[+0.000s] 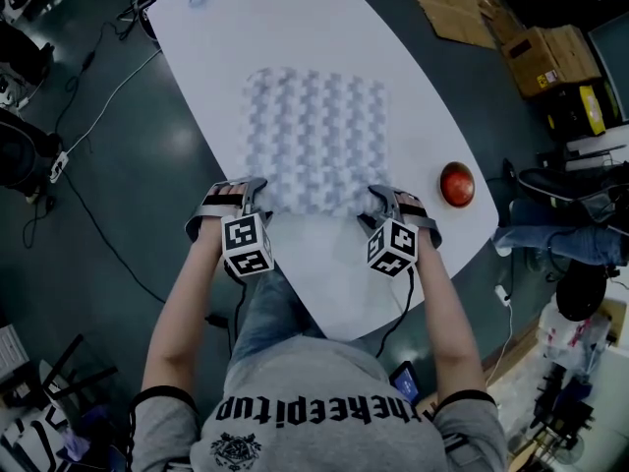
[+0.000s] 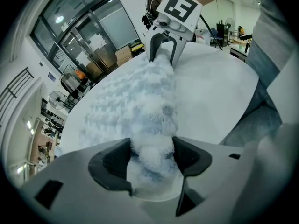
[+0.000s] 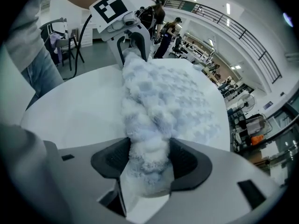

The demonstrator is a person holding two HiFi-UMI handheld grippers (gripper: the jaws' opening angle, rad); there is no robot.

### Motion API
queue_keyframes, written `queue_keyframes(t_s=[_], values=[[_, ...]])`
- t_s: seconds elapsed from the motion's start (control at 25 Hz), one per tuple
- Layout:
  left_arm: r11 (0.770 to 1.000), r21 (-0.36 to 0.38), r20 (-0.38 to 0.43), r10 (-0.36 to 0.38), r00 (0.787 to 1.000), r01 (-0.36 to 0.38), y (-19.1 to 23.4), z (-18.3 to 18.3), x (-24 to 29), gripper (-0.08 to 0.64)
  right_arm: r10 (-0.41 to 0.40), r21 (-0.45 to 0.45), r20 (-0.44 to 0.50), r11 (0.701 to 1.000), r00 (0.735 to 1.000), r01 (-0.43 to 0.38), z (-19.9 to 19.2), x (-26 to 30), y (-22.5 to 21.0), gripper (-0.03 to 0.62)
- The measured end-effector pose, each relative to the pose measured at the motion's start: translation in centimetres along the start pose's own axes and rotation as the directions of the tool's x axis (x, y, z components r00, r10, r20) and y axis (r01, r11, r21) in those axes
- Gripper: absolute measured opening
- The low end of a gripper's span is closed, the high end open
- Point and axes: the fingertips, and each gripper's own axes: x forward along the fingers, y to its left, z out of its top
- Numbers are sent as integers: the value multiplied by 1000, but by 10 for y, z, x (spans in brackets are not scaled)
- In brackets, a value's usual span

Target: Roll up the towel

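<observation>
the fingers (image 2: 110, 164) of the left gripper (image 2: 150, 144) are wide apart, with the near edge of the fluffy towel (image 1: 314, 136) bunched up between them. the right gripper (image 3: 149, 146) is the same at the other corner. the rest of the towel lies flat on the white table (image 1: 393, 283).

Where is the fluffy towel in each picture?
Head view: towel in the middle, spread on the white table.
Left gripper view: towel from bottom centre up the middle.
Right gripper view: towel from bottom centre up the middle.
Shared landmark: the white table under it.
</observation>
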Motion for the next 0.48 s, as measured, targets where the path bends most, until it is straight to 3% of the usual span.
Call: queue_keyframes(t_s=[0.12,0.2,0.28,0.36,0.4,0.48], values=[[1000,-5,10,-9,1000,9,2,1,1,279,38,30,-12,999,999,-37,-2,4,-3,246],[1000,-4,6,-22,1000,22,1,0,2,267,44,44,-21,998,999,-43,-2,6,-5,149],[999,-13,-1,-53,999,53,-3,0,3,241,51,51,-26,997,998,-50,-1,7,-4,105],[999,-16,-9,-48,999,48,-4,2,1,190,60,49,-24,997,998,-59,1,6,-1,79],[1000,-8,-18,-30,999,30,-2,1,1,98,66,50,-21,997,998,-65,1,5,0,71],[1000,18,-38,-13,999,13,-4,1,1,83,77,56,-12,996,997,-76,2,1,3,64]])
